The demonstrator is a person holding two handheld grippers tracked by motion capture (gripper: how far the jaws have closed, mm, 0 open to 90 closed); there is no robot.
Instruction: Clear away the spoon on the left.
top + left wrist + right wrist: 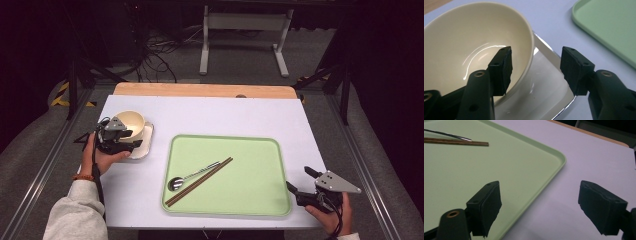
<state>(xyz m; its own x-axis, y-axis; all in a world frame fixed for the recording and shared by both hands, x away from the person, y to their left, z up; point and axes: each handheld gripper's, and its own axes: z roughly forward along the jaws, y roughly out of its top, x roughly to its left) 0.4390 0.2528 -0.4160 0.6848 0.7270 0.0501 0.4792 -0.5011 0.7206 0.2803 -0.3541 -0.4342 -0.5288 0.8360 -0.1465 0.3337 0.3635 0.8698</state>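
Observation:
A cream bowl (131, 121) (474, 37) stands on a small white glossy plate (146, 148) (549, 85) at the table's left. My left gripper (134, 138) (536, 57) straddles the bowl's near rim: one jaw is inside the bowl, the other outside over the plate, clear of the wall, so it is open. My right gripper (298, 178) (540, 195) stands open beside the right edge of the green tray (250, 170) (461, 170), with nothing between its fingers. On the tray lie a metal spoon (192, 175) (449, 133) and brown chopsticks (200, 181) (456, 142).
The white tabletop (215, 115) has a wooden strip (200, 90) along its far edge. A corner of the green tray (609, 25) lies to the right of the plate in the left gripper view. Beyond the table are a white frame (245, 35) and cables on the floor.

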